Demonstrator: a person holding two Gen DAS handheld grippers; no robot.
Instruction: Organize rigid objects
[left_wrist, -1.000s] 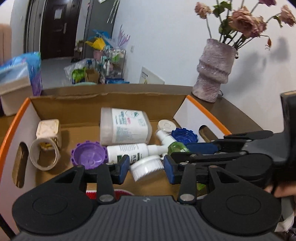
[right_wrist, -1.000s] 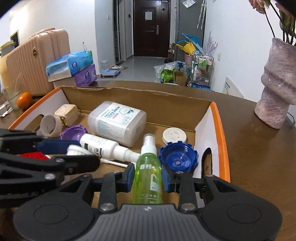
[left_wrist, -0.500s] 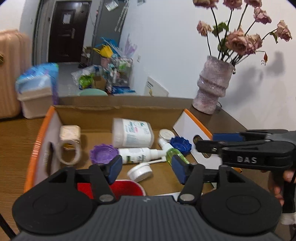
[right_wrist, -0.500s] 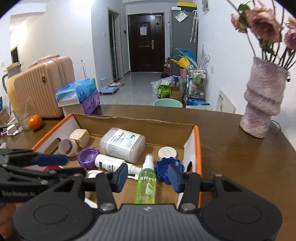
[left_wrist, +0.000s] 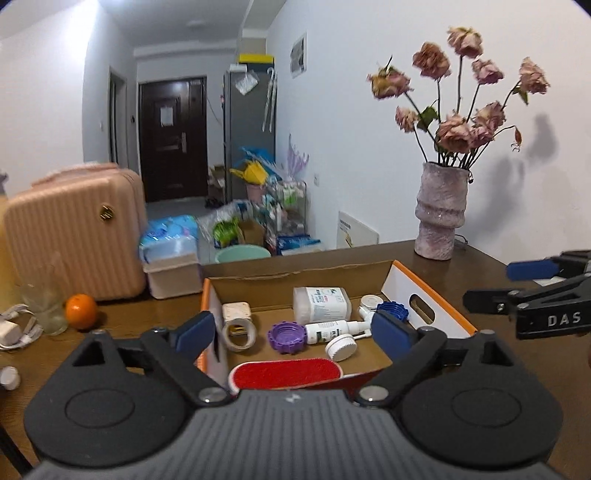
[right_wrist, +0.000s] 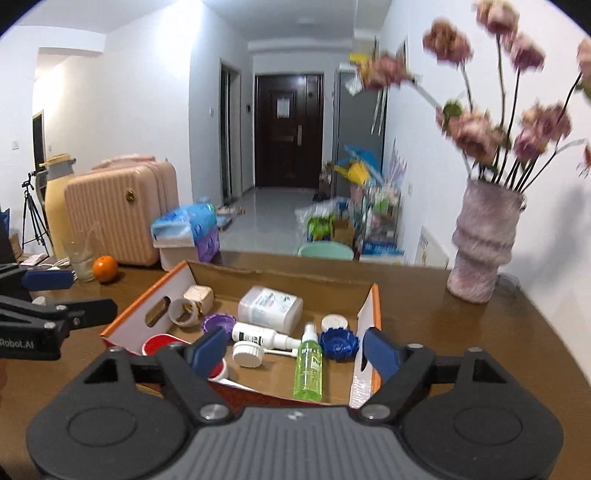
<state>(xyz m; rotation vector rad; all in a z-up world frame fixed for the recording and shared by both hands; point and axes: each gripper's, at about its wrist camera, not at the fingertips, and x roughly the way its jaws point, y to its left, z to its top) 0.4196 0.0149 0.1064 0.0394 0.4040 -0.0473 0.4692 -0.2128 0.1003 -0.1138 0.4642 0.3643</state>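
Observation:
An orange-edged cardboard box (left_wrist: 410, 280) (right_wrist: 376, 306) sits on the brown table and holds several items. A green spray bottle (right_wrist: 308, 365), white spray bottle (left_wrist: 330, 326) (right_wrist: 262, 335), square white container (left_wrist: 320, 303) (right_wrist: 269, 305), purple lid (left_wrist: 287, 333) (right_wrist: 218, 322), blue lid (left_wrist: 391, 309) (right_wrist: 339, 340), white cap (left_wrist: 341, 347) (right_wrist: 248, 353), tape roll (left_wrist: 240, 331) (right_wrist: 181, 312) and red item (left_wrist: 284, 372) (right_wrist: 157, 345) lie inside. My left gripper (left_wrist: 293, 332) is open and empty, above the box's near edge. My right gripper (right_wrist: 295, 349) is open and empty, above the near right end.
A pink vase (left_wrist: 441, 212) (right_wrist: 484, 240) of dried flowers stands on the table behind the box at right. An orange (left_wrist: 81, 311) (right_wrist: 105, 268), a glass (left_wrist: 44, 306) and a white cable (left_wrist: 14, 330) lie to the left. A pink suitcase (left_wrist: 74, 229) stands beyond the table.
Both grippers have let go of their items, opened wide and pulled back and up from the box. The green spray bottle and white cap now lie loose inside it.

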